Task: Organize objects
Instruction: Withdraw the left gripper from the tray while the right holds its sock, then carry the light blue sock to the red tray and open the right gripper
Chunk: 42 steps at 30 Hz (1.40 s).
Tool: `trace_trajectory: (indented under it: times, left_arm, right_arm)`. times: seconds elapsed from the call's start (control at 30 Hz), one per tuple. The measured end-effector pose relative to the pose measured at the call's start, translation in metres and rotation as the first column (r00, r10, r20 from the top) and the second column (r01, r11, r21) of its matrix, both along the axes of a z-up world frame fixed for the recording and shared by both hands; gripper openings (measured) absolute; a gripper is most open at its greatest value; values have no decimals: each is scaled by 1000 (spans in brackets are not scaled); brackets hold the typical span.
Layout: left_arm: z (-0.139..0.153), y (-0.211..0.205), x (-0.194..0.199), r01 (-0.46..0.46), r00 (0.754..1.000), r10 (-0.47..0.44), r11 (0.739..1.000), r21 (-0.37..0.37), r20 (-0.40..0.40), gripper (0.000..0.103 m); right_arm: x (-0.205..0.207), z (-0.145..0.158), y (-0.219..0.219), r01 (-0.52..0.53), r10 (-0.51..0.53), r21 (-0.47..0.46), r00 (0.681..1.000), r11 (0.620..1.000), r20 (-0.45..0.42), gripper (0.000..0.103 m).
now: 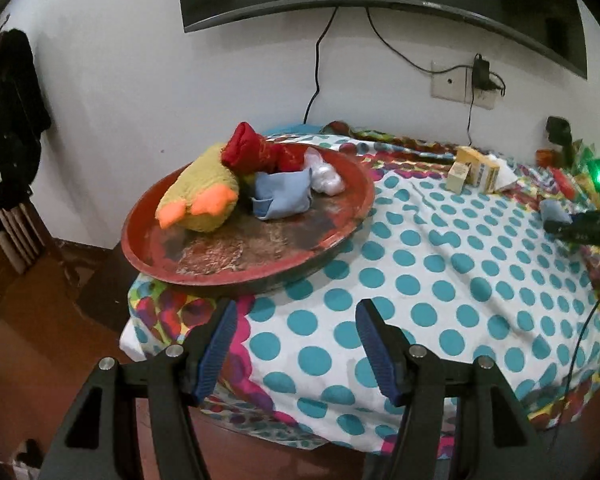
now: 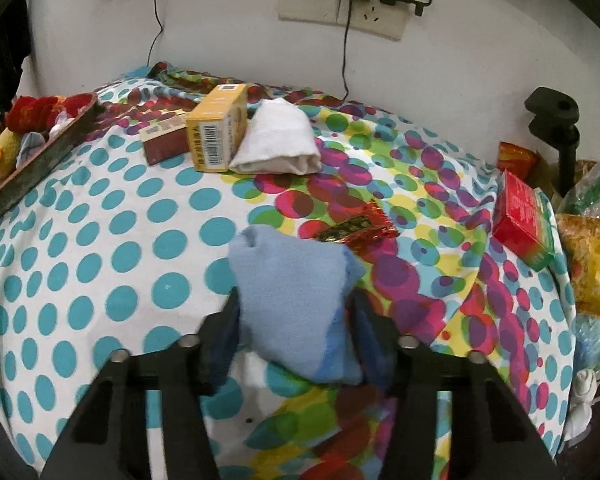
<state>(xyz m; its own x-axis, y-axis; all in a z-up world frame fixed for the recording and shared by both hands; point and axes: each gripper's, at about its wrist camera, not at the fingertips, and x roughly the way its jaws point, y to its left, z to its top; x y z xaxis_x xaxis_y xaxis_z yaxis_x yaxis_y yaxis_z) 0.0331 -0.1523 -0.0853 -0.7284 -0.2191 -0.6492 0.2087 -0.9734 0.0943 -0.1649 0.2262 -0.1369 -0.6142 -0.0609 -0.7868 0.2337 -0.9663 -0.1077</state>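
A round red tray point(image 1: 340, 236) sits at the table's left end and holds a yellow plush toy point(image 1: 200, 196), a red cloth point(image 1: 260, 152), a blue folded cloth point(image 1: 284, 196) and a white bundle point(image 1: 324, 174). My left gripper point(image 1: 296, 312) is open and empty, just in front of the tray. My right gripper point(image 2: 296, 304) is shut on a light blue folded cloth point(image 2: 292, 300) and holds it above the table; it also shows at the right in the left wrist view point(image 1: 554, 210). The tray's edge point(image 2: 44, 156) is at the far left of the right wrist view.
On the dotted tablecloth point(image 2: 100, 240) lie a yellow box point(image 2: 216, 132), a dark red box point(image 2: 162, 142), a white folded cloth point(image 2: 278, 140), a red foil packet point(image 2: 356, 228) and a red box point(image 2: 524, 220). Snack bags point(image 2: 592, 264) and a black clamp point(image 2: 556, 120) stand at right.
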Motion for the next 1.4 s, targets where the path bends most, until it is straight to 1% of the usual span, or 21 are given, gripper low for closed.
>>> trace_trajectory:
  times: [0.07, 0.13, 0.2, 0.23, 0.33, 0.4, 0.47, 0.57, 0.6, 0.67, 0.73, 0.87, 0.93, 1.1, 1.23, 1.4]
  left_arm:
    - [-4, 0, 0, 5, 1000, -5, 1000, 12, 8, 63]
    - [-6, -3, -2, 8, 999, -10, 999, 52, 31, 63]
    - [-7, -6, 0, 9, 1000, -11, 996, 84, 25, 63]
    - [-8, -5, 0, 14, 999, -17, 996, 84, 30, 63]
    - [-11, -4, -2, 11, 999, -14, 998, 68, 49, 63]
    - [-14, -4, -3, 9, 998, -14, 997, 73, 63, 63]
    - [-17, -7, -4, 13, 997, -20, 996, 90, 74, 63]
    - [-22, -10, -7, 0, 995, -7, 997, 74, 95, 63]
    - [-23, -11, -8, -5, 995, -3, 997, 73, 102, 63]
    - [-26, -17, -10, -18, 992, 6, 995, 96, 124, 63]
    - [-27, -20, -10, -23, 992, 9, 994, 108, 129, 63]
    - [-22, -21, -7, -32, 993, 20, 994, 103, 118, 63]
    - [-21, -21, -6, -37, 993, 27, 995, 89, 114, 63]
    - [-22, -14, -8, -16, 992, 7, 997, 69, 129, 63]
    - [-24, -15, -8, -17, 991, 8, 997, 72, 135, 63]
    - [-24, -23, -9, -49, 990, 38, 996, 77, 136, 63]
  right_arm:
    - [0, 1, -4, 3, -3, 10, 1000, 1000, 6, 38]
    - [3, 2, -4, 28, -28, 0, 1000, 1000, 9, 37]
    - [7, 3, -3, 48, -48, -18, 999, 999, 10, 37]
    - [7, 2, -3, 61, -61, -7, 998, 998, 11, 37]
    - [8, 1, 0, 96, -96, -30, 995, 995, 23, 37]
    - [8, 4, -2, 106, -105, -25, 994, 994, 30, 37]
    - [8, 10, -6, 112, -112, -11, 993, 994, 31, 37]
    - [9, 20, -14, 113, -112, -18, 993, 993, 31, 37]
    - [8, 23, -19, 105, -105, -7, 994, 994, 31, 37]
    - [9, 26, -26, 99, -99, -1, 995, 995, 28, 37]
    - [9, 26, -34, 88, -88, 10, 996, 996, 29, 37]
    - [9, 26, -51, 66, -66, 12, 997, 998, 31, 37]
    - [9, 28, -61, 47, -48, 19, 999, 999, 25, 37]
    - [9, 33, -87, 0, -1, 20, 1000, 1000, 26, 37]
    - [5, 39, -110, -44, 44, -4, 999, 999, 30, 37]
    - [-10, 44, -150, -106, 108, -38, 993, 994, 42, 37]
